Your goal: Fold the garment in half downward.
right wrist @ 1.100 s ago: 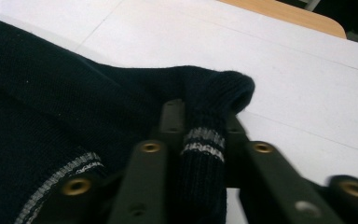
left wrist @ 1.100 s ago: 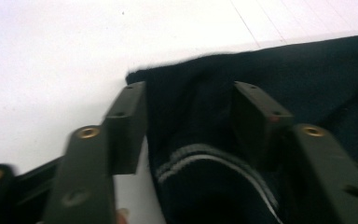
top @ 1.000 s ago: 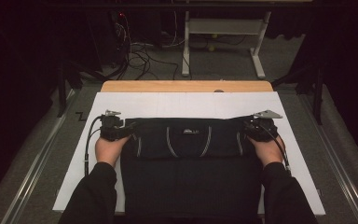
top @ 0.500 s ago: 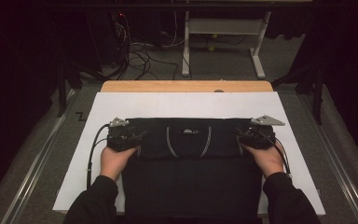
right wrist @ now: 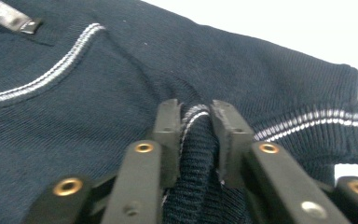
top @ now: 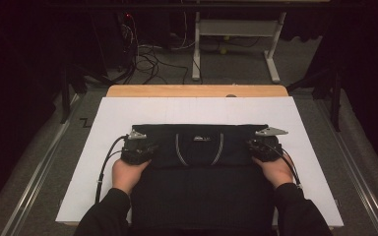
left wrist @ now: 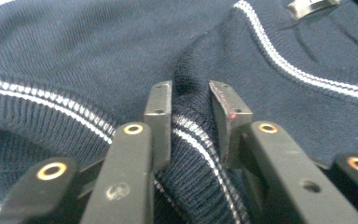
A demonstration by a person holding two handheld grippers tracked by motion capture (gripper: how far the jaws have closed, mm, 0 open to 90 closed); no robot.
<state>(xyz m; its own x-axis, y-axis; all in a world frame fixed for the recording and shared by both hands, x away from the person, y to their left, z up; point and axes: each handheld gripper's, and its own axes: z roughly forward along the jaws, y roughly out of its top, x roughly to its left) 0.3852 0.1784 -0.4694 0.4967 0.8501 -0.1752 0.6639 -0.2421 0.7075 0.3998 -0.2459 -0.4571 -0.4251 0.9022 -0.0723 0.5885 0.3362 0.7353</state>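
A dark navy knitted sweater with thin white stripes lies flat on a white sheet. Its neck label faces up. My left gripper is at the sweater's left side. Its jaws have just been closing and now pinch a raised fold of the striped ribbed edge. My right gripper is at the sweater's right side. Its jaws have also just been closing and squeeze a bunched ridge of ribbed knit. A hand holds each gripper from the near side.
The white sheet covers a wooden table whose far edge shows beyond it. Metal rails run along both sides of the table. Cables and a desk frame stand on the floor behind.
Both grippers have slid a little toward the person along the sweater's sides, and their jaws have closed on folds of the knit.
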